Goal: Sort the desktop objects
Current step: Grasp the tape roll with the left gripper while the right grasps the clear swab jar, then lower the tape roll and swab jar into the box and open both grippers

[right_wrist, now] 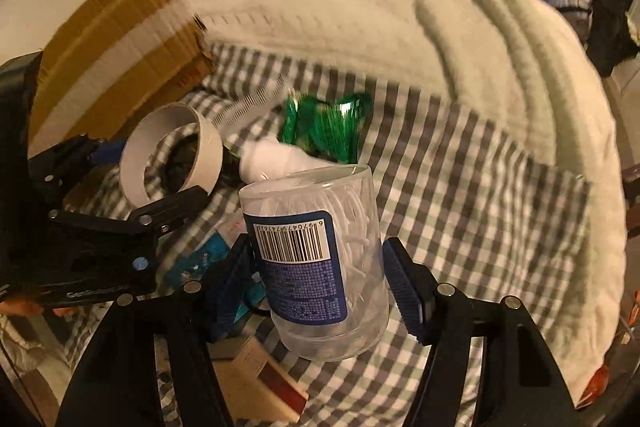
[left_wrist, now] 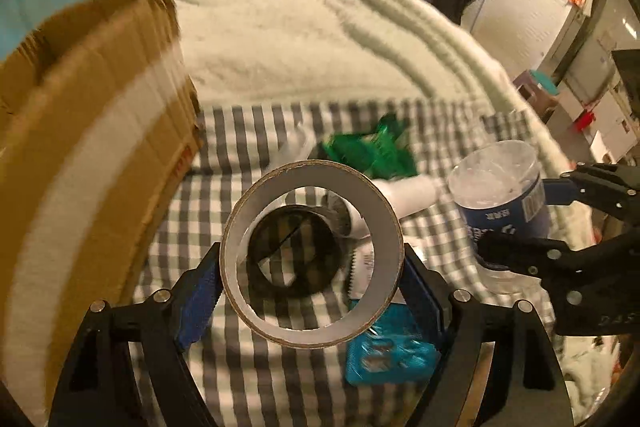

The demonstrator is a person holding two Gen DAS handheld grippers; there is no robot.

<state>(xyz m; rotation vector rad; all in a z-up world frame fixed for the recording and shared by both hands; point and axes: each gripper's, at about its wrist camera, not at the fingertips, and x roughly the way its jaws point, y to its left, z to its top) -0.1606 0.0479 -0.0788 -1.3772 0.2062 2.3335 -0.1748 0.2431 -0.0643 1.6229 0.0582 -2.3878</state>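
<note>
Cardboard box (left_wrist: 92, 131): one, far left.
Left gripper (left_wrist: 312, 279): clamped on one tape roll (left_wrist: 310, 255), raised over the checked cloth (left_wrist: 248, 379).
Right gripper (right_wrist: 320, 275): clamped on one clear jar (right_wrist: 316, 259).
Right view only: jar's barcode (right_wrist: 294, 241).

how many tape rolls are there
2: a white-sided tape roll held in the left gripper, and a black tape roll lying on the checked cloth behind it. Clutter may hide others.
</note>
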